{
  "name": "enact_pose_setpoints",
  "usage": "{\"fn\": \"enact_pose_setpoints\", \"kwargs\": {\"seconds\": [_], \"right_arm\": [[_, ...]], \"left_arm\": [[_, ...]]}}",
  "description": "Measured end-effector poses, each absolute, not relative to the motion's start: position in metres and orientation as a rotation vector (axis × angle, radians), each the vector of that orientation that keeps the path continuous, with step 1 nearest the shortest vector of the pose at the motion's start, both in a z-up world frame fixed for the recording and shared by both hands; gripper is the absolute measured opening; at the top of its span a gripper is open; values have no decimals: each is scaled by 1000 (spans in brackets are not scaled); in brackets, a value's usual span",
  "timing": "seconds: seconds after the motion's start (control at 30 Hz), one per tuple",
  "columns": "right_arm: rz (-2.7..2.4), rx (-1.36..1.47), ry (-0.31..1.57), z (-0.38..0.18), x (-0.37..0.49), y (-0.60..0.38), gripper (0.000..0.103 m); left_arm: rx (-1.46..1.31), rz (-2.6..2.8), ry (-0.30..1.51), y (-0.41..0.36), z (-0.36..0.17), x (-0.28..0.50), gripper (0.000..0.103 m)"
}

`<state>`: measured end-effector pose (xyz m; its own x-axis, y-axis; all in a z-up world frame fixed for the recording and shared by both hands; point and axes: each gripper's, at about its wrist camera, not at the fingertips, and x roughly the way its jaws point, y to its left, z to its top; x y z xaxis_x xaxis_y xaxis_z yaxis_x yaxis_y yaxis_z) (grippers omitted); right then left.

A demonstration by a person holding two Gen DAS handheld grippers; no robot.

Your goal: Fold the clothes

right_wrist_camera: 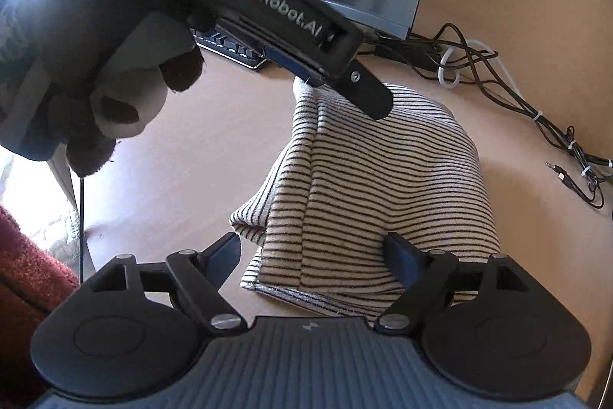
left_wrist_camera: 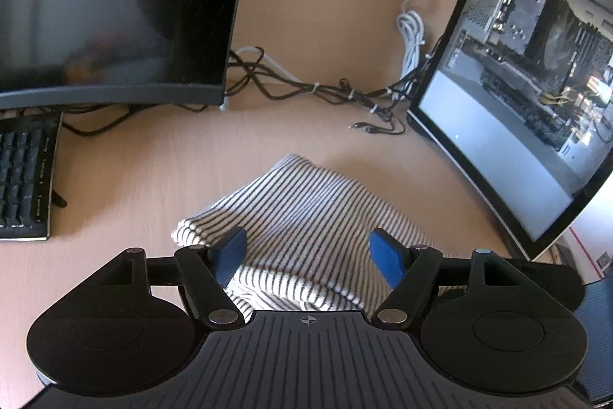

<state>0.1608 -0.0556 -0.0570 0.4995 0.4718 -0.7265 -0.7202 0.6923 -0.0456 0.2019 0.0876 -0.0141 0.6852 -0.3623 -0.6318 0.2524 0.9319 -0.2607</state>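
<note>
Lying bunched on the wooden surface [left_wrist_camera: 134, 179], one striped garment [left_wrist_camera: 306, 209] sits directly ahead of and beneath both grippers. Its long axis runs away from the right gripper [right_wrist_camera: 312, 255], whose fingers stand apart, straddling the near hem. The left gripper [left_wrist_camera: 308, 252] is likewise spread, empty, over the cloth. Count: one garment, two grippers. Neither is clearly nearer.

Soft striped knit cloth garment [right_wrist_camera: 375, 186] on smooth matt wood-look desk [left_wrist_camera: 161, 171]
</note>
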Motion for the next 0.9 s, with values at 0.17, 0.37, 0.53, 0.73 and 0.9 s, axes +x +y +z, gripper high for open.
{"fn": "enact_pose_setpoints", "kwargs": {"seconds": [0.17,0.37,0.53,0.73,0.9], "right_arm": [[749,-325,754,-37,162,-74,83],[673,-194,669,-4,189,-124,79],[624,-144,647,-2,224,-141,49],[681,-124,702,-27,266,-133,49],[713,-102,769,-48,290,-126,58]], "left_arm": [[-127,-339,757,86,-11,200,73],[-95,-306,771,81,-17,202,68],[-108,-244,785,74,-22,204,67],[-94,-190,780,67,-21,202,67],[-93,-148,777,64,-20,201,69]]}}
